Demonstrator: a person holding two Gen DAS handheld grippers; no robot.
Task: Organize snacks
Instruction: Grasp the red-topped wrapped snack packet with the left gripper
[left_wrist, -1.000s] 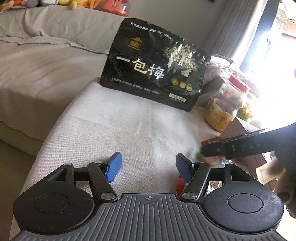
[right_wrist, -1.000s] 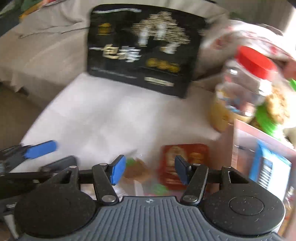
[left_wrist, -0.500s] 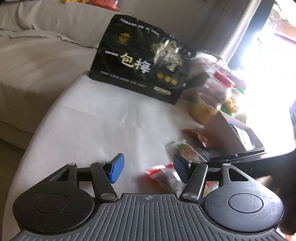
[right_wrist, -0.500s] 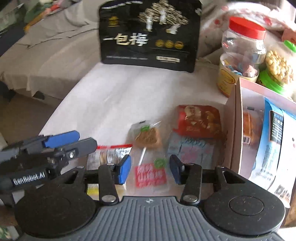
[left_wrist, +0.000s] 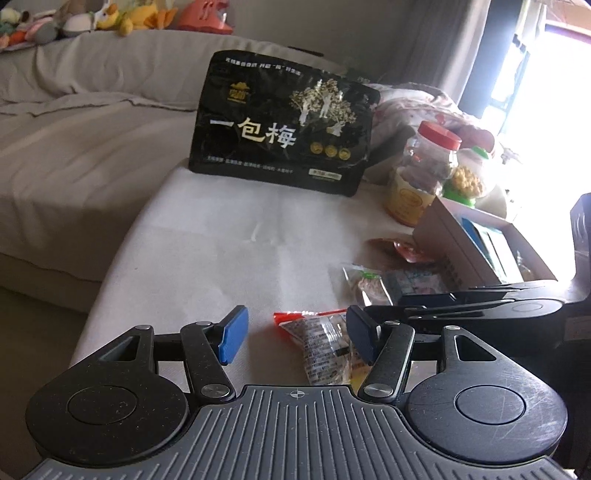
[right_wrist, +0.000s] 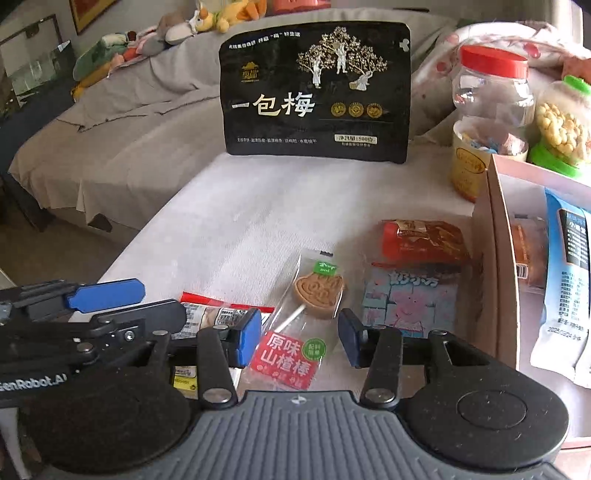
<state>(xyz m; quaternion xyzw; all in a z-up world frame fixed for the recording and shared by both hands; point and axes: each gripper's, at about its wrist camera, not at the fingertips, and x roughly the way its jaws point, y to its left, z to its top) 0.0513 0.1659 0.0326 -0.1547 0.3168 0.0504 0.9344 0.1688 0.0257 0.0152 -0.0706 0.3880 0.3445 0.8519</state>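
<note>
Right wrist view: the lollipop (right_wrist: 314, 295) is a brown, heart-like disc on a white stick, sealed in a clear wrapper with a red label, lying flat on the white surface (right_wrist: 240, 221). The right hand-held gripper (right_wrist: 297, 341) sits released over the label end. Just left of the lollipop lies a red-edged snack packet (right_wrist: 218, 314), framed by the released left hand-held gripper (left_wrist: 293, 338). Right of the lollipop are a pink cartoon pack (right_wrist: 410, 299), an orange packet (right_wrist: 421, 240) and a cardboard box (right_wrist: 495, 258).
</note>
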